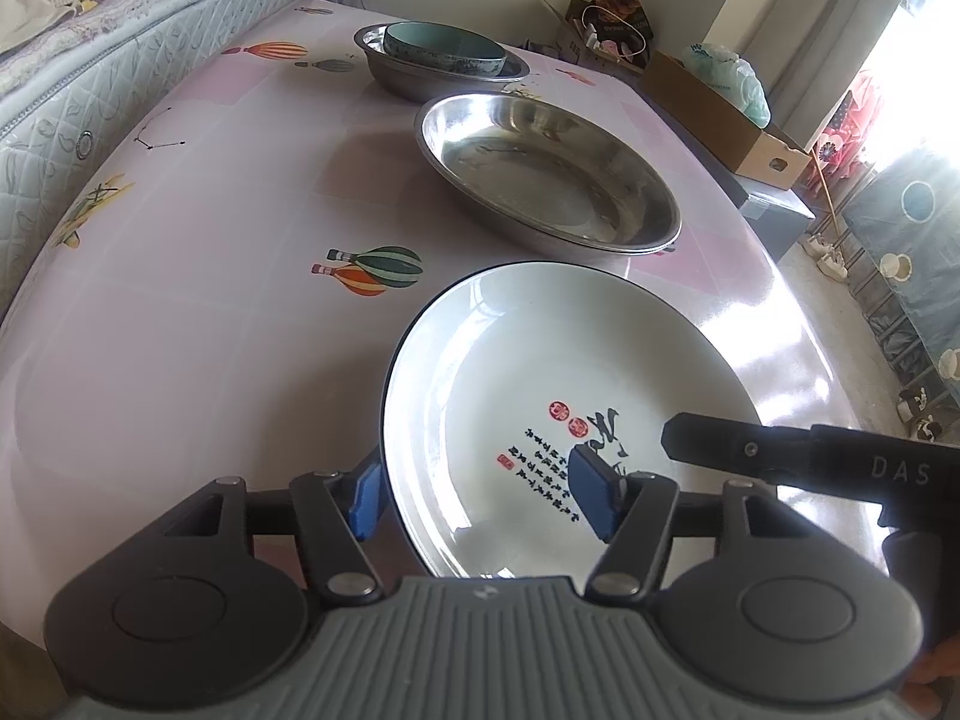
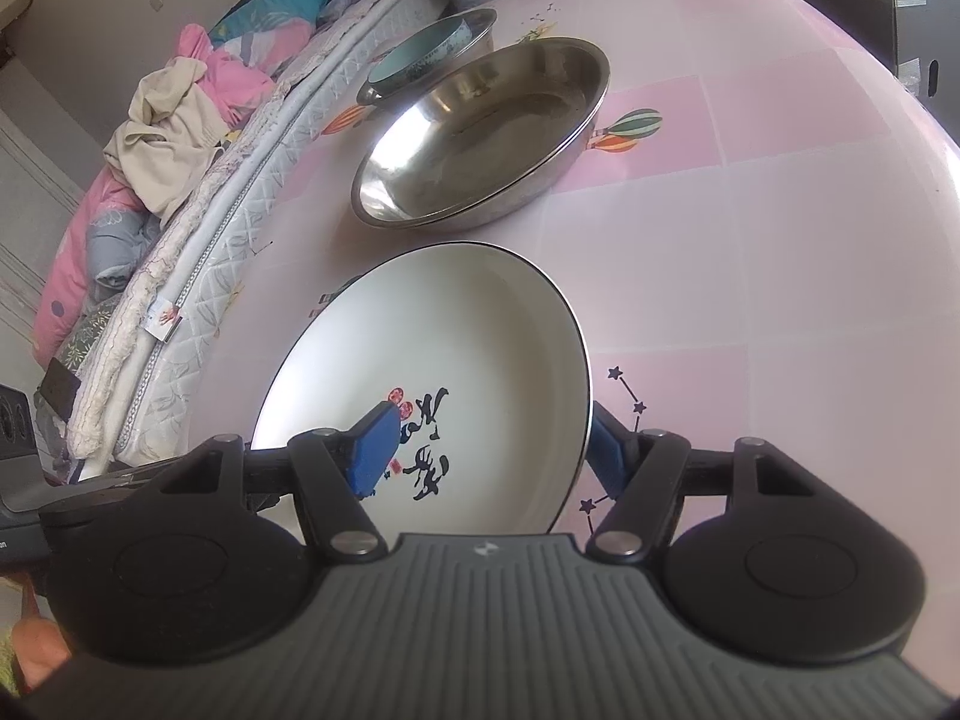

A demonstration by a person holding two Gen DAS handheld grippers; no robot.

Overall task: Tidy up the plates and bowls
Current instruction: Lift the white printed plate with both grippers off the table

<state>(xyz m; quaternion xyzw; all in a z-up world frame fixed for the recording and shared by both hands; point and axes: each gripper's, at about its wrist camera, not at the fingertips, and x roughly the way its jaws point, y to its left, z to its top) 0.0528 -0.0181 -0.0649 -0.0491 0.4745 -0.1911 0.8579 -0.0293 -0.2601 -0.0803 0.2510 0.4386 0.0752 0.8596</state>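
While steel pan (image 1: 549, 171) sits empty, teal bowl (image 1: 444, 48) nested

pink table (image 1: 180, 324), plate (image 1: 540, 360), steel basins (image 1: 552, 174)

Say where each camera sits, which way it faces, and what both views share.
Left wrist: on the left gripper, angled down across the white plate toward the steel pan; the right gripper's arm intrudes.
Right wrist: on the right gripper, angled down over the same plate's opposite rim toward the mattress.
Shared: plate, pan, teal bowl.

Plate (image 1: 540, 396) script — too small.
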